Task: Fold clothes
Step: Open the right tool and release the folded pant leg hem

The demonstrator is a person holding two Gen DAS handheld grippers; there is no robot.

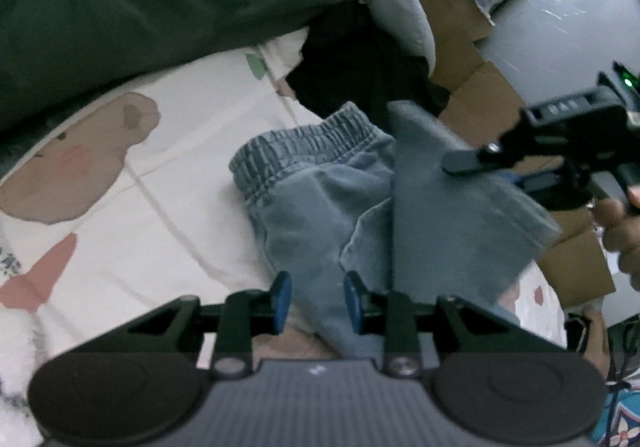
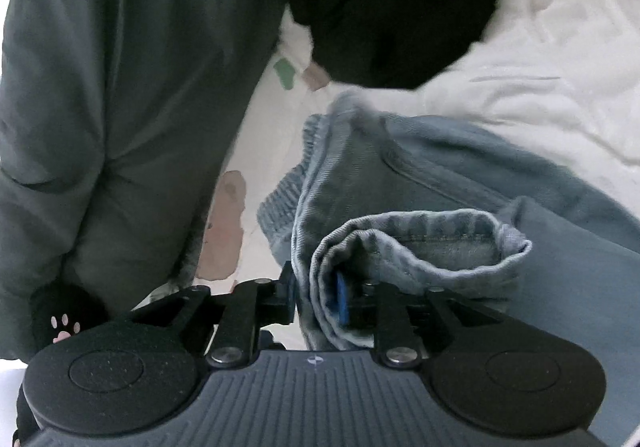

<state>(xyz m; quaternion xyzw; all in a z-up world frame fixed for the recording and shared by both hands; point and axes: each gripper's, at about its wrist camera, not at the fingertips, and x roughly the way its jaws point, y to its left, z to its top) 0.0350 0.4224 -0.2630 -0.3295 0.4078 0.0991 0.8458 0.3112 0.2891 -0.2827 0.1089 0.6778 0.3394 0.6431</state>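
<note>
- presently, the jeans [image 1: 340,199] lie on the bed [image 1: 180,187], waistband away from the left hand-held gripper [image 1: 318,303], one leg doubled back over the body; judged a fold in progress.
- left hand-held gripper: blue pads straddle a denim edge with visible gaps, so parted and not pinching; probably placed to pin or release that edge.
- right hand-held gripper [image 2: 314,299]: hem cuff [image 2: 420,247] bunched between its fingers; right pad visible, left hidden by cloth, so i cannot tell whether it grips.
- left view alone shows cardboard [image 1: 460,59] and the right hand [image 1: 620,231]; right view alone shows the cuff stitching and a grey coat [image 2: 120,87].
</note>
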